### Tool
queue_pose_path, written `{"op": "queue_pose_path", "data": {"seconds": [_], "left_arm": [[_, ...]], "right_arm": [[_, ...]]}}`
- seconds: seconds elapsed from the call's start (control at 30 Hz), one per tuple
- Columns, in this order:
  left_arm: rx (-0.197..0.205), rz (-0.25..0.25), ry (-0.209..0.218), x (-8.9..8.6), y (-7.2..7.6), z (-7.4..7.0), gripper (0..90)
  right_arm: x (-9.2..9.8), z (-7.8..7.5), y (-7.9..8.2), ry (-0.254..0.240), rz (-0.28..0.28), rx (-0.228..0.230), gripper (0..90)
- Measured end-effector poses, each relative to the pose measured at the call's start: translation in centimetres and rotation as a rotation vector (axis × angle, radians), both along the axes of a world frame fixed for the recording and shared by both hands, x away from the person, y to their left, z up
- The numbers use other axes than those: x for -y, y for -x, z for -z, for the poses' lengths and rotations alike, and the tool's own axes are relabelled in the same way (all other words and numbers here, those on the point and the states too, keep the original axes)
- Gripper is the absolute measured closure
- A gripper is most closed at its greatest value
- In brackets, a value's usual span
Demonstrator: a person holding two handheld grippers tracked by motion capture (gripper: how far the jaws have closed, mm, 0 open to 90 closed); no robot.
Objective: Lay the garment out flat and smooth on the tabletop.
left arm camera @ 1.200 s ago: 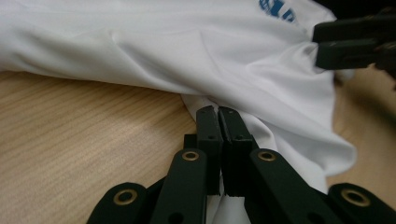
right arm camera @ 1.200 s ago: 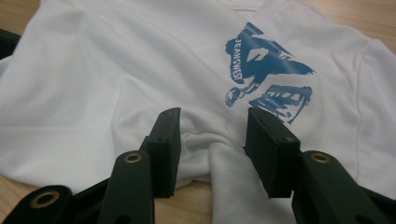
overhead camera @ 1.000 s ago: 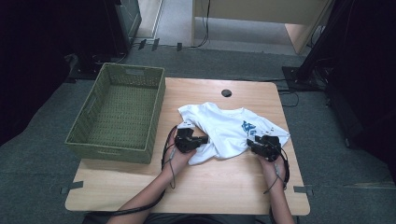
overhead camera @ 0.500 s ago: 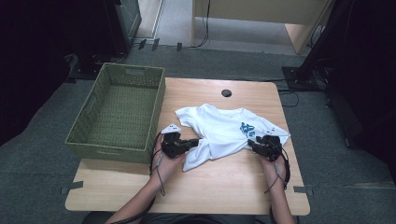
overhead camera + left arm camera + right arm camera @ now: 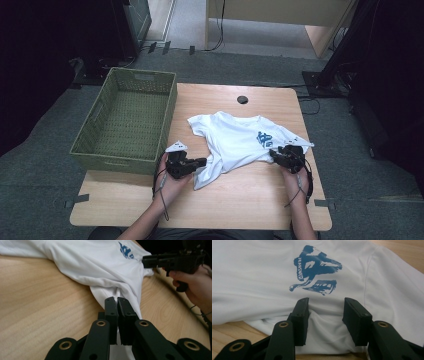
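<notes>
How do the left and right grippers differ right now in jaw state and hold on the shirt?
The left gripper has its jaws pinched together on a bunched fold of the white T-shirt; the right gripper has its jaws apart, with cloth lying between them. In the high view, the left sits at the shirt's near left edge, the right at its right edge. Both are hand-held and point at the shirt.

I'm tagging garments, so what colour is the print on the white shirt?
Blue, a brush-stroke design on the white shirt; clearest in the right gripper view.
</notes>
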State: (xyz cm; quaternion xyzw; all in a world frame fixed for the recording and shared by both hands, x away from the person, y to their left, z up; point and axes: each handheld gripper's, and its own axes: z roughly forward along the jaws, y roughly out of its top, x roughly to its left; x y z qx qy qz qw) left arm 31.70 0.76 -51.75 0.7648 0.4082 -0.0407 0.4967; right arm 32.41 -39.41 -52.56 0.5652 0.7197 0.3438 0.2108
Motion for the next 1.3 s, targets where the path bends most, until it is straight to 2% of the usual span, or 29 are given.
{"op": "queue_pose_path", "data": {"seconds": [0.13, 0.23, 0.3, 0.4, 0.47, 0.5, 0.6, 0.67, 0.77, 0.83, 0.9, 0.97, 1.0, 1.07, 1.13, 1.2, 1.3], "left_arm": [[0.004, 0.003, -0.038, 0.1, 0.1, 0.3, 85.6], [0.018, -0.015, -0.039, 0.0, 0.0, 0.3, 75.8], [0.05, -0.022, -0.031, -0.1, 0.2, -0.3, 68.6], [0.081, -0.003, -0.054, 0.2, 0.9, -1.2, 60.7], [0.077, 0.015, -0.055, 0.5, 1.5, -1.4, 58.1], [0.075, 0.026, -0.068, 0.7, 1.7, -1.4, 56.1], [0.078, 0.051, -0.094, 1.2, 2.3, -0.9, 52.7], [0.062, 0.065, -0.097, 1.4, 2.5, -0.5, 51.1], [0.039, 0.085, -0.14, 2.0, 2.5, 0.4, 53.4], [0.031, 0.115, -0.157, 2.3, 2.4, 0.9, 61.9], [0.022, 0.124, -0.161, 2.6, 2.2, 1.0, 70.9], [0.0, 0.136, -0.152, 2.8, 1.9, 1.0, 80.5], [-0.007, 0.144, -0.131, 2.8, 1.8, 1.0, 85.7], [-0.022, 0.147, -0.07, 2.8, 1.8, 0.7, 87.1], [-0.019, 0.152, -0.023, 2.6, 1.8, 0.1, 87.4], [-0.017, 0.152, 0.023, 2.5, 1.7, -0.5, 87.5], [0.003, 0.128, 0.05, 2.2, 1.4, -1.3, 87.4]], "right_arm": [[-0.5, -0.6, 0.3, -0.01, -0.024, 0.029, 57.4], [-1.0, -0.9, 0.7, -0.022, -0.043, 0.042, 57.4], [-1.3, -1.0, 0.9, -0.028, -0.053, 0.042, 57.4], [-1.7, -1.3, 1.3, -0.03, -0.067, 0.046, 57.4], [-2.0, -1.4, 1.5, -0.036, -0.072, 0.05, 57.4], [-2.2, -1.3, 1.7, -0.038, -0.075, 0.047, 57.4], [-2.9, -1.2, 2.0, -0.027, -0.095, 0.037, 57.4], [-3.1, -1.1, 2.2, -0.024, -0.102, 0.034, 57.4], [-3.3, -1.0, 2.2, -0.025, -0.109, 0.032, 57.4], [-3.5, -0.9, 2.2, -0.031, -0.115, 0.027, 57.4], [-3.6, -0.8, 2.1, -0.021, -0.123, 0.025, 57.4], [-3.7, -0.7, 2.1, -0.017, -0.123, 0.025, 57.8], [-3.6, -0.8, 2.1, -0.019, -0.122, 0.027, 58.0], [-3.6, -0.9, 2.1, -0.029, -0.125, 0.034, 58.7], [-3.7, -1.0, 2.2, -0.037, -0.137, 0.038, 58.7], [-3.8, -1.0, 2.2, -0.067, -0.148, 0.038, 58.7], [-4.2, -0.9, 2.2, -0.075, -0.155, 0.03, 58.7]]}}
